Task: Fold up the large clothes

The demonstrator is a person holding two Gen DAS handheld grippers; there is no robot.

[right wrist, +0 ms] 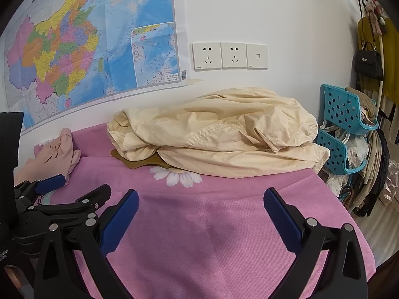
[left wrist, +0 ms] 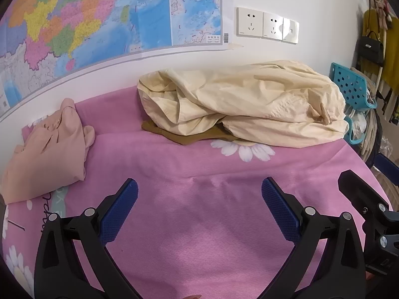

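Both the left gripper (left wrist: 199, 186) and right gripper (right wrist: 200, 198) hang wide open over the sheet (left wrist: 199, 224), while the cream garment (left wrist: 239, 102) at centre hides most of a brown cloth (left wrist: 192, 134).

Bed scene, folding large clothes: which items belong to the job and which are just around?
Job:
cream garment, crumpled in a heap
brown garment under it
peach garment, folded, at left
left gripper and right gripper, both open, empty

Just around:
wall map
sockets
blue baskets
black handbag
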